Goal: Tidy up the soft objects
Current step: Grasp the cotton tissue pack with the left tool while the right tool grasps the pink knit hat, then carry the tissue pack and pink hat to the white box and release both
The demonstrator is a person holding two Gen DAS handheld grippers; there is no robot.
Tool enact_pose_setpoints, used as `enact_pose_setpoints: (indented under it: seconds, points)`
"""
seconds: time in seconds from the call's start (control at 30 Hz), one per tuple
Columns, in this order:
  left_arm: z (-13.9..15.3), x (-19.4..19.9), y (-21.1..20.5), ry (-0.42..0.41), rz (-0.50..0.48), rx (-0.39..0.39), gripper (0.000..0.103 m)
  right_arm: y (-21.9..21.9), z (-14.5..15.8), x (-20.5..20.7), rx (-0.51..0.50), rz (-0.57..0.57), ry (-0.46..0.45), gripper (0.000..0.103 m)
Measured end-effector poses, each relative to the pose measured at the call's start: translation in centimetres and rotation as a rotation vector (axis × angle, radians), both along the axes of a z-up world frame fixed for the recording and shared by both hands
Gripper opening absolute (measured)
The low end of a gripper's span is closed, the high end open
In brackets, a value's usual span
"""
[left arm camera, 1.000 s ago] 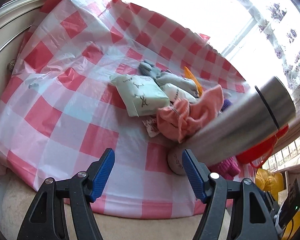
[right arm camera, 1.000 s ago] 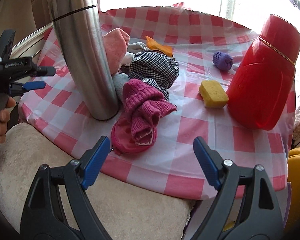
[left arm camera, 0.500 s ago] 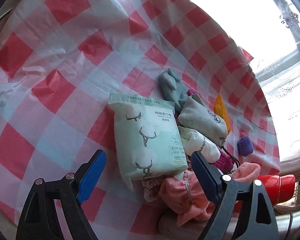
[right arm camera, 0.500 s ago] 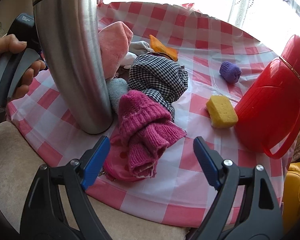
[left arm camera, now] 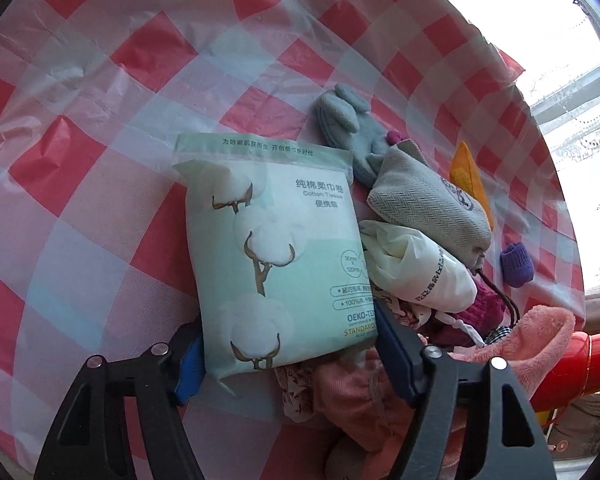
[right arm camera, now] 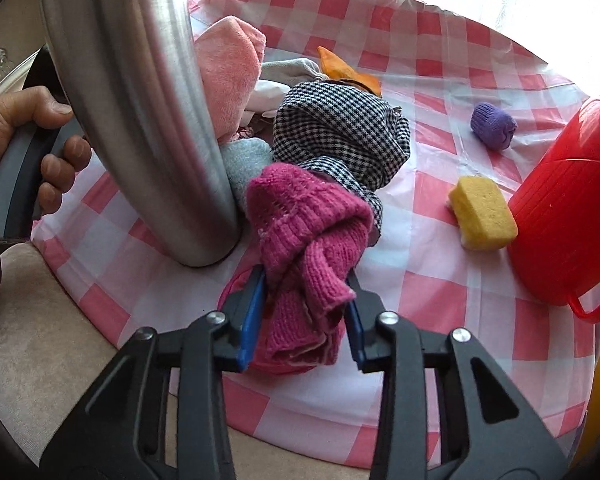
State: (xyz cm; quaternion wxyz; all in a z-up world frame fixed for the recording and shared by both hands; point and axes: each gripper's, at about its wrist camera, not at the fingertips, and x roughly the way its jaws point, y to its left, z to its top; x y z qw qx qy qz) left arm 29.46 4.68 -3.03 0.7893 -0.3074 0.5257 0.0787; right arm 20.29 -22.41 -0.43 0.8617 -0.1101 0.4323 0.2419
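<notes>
In the left wrist view my left gripper [left arm camera: 288, 344] is shut on the near end of a mint-green cotton tissue pack [left arm camera: 272, 256]. Beside the pack lie a grey-blue glove [left arm camera: 348, 128], a grey pouch [left arm camera: 432, 208], a white plastic bag [left arm camera: 416, 268] and a pink fleece cloth [left arm camera: 532, 340]. In the right wrist view my right gripper [right arm camera: 304, 312] is shut on a magenta knitted piece [right arm camera: 308, 236]. A black-and-white checked cloth [right arm camera: 340, 128] lies right behind it.
A tall steel flask [right arm camera: 140, 100] stands left of the right gripper. A red plastic jug [right arm camera: 572, 200], a yellow sponge [right arm camera: 484, 212], a purple knitted ball [right arm camera: 494, 124] and an orange piece [right arm camera: 340, 68] sit on the red-checked tablecloth [right arm camera: 420, 292]. The table edge is just below the right gripper.
The left gripper moved forward over the pile and closed on the tissue pack. The right gripper moved in and closed on the magenta knitted piece.
</notes>
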Motion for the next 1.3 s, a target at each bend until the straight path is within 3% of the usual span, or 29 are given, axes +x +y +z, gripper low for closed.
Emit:
enact_pose_setpoints:
  seconds: [0.3,0.73,0.97,1.3]
  points:
    - [1.4,-3.8,1.6,-0.069,0.047,0.017,0.070,-0.9,0.5,-1.3,0.046,-0.013,-0.002,0.032]
    - [2.2,-11.9,4.1,-0.138,0.192,0.053,0.070,-2.8,1.5,-3.7,0.089,-0.043,-0.018,0.031]
    - [2.3,-16.8,1.4,-0.136,0.147,0.029,0.070,-4.8,1.5,-5.8,0.098,-0.073,-0.006,0.031]
    - [4.4,-22.5,-3.8,-0.181,0.027,0.062,0.070,-9.6,0.8,-8.9,0.121,-0.158,0.040,0.031]
